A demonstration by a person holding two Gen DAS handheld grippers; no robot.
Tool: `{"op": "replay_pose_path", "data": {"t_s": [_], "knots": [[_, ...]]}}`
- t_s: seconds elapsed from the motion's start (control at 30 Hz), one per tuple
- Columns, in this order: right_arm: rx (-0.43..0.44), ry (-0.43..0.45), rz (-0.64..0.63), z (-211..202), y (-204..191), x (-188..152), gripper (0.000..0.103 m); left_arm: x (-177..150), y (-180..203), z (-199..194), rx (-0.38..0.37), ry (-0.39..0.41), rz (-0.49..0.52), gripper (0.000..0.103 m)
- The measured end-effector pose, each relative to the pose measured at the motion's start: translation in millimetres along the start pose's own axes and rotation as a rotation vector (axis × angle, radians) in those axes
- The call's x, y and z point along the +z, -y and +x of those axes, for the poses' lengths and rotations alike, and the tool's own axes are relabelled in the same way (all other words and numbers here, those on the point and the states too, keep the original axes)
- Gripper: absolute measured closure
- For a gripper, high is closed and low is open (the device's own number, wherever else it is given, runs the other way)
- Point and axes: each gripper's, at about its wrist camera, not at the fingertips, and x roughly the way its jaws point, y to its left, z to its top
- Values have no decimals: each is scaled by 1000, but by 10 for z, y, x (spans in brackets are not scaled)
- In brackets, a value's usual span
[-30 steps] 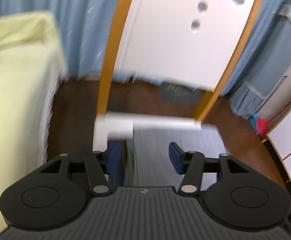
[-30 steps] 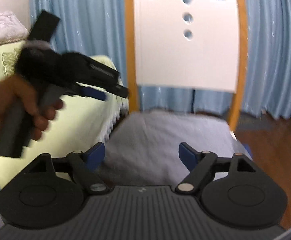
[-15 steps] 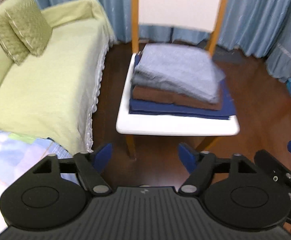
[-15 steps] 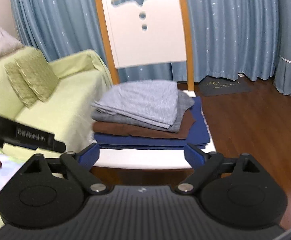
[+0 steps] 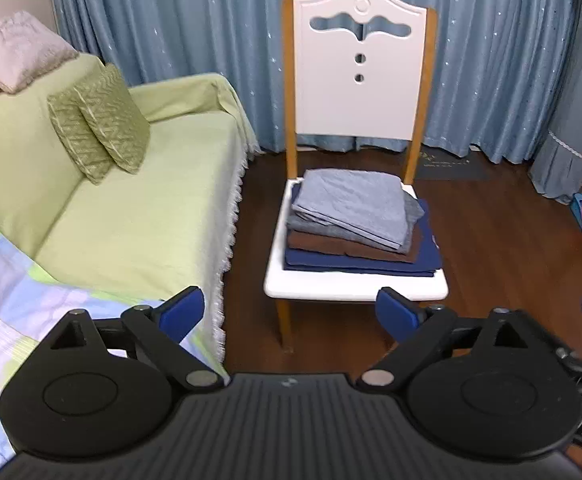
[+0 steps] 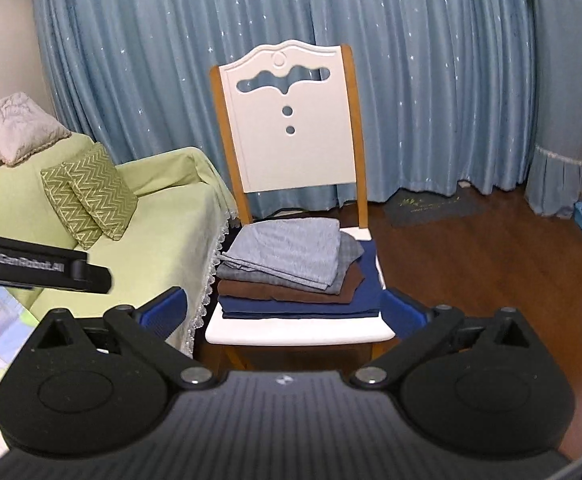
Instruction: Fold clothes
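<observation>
A stack of folded clothes point(image 5: 355, 216) lies on the white seat of a chair point(image 5: 351, 290): light blue on top, then grey, brown and navy. My left gripper point(image 5: 289, 312) hangs in the air well short of the chair, its jaws opening with nothing between them. The right gripper point(image 6: 283, 310) is also back from the stack point(image 6: 291, 264) and stands wide open and empty. The body of the left gripper point(image 6: 39, 266) shows at the left edge of the right wrist view.
A sofa with a pale green cover point(image 5: 131, 220) and two green cushions point(image 5: 103, 120) stands left of the chair. A patchwork blanket point(image 5: 3, 300) lies at the near left. Blue curtains point(image 6: 411, 80) hang behind. Dark wooden floor point(image 5: 511, 248) lies to the right, with a dark mat point(image 5: 451, 166).
Both grippers have drawn back and up from right above the top grey-blue garment. Their jaws have widened. The whole chair and stack now show at a distance.
</observation>
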Motion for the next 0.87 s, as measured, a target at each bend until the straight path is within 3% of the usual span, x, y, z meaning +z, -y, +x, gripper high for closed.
{"op": "replay_pose_path", "data": {"t_s": [0.13,0.27,0.37,0.53,0.67,0.87], "knots": [[-10,69,27,-121,-28,65,1,21,-93,-143,-15,6,-22,5],[9,105,85,-213,-28,150,1,24,-204,-222,-107,15,-87,6],[50,121,87,-332,-17,197,1,20,-158,-336,-61,39,-51,9],[50,108,108,-467,39,238,1,45,-75,-398,1,41,-17,6],[31,89,67,-569,43,212,1,56,60,-461,-12,75,26,1],[-9,63,71,-720,154,154,1,118,345,-436,-91,35,41,1]]}}
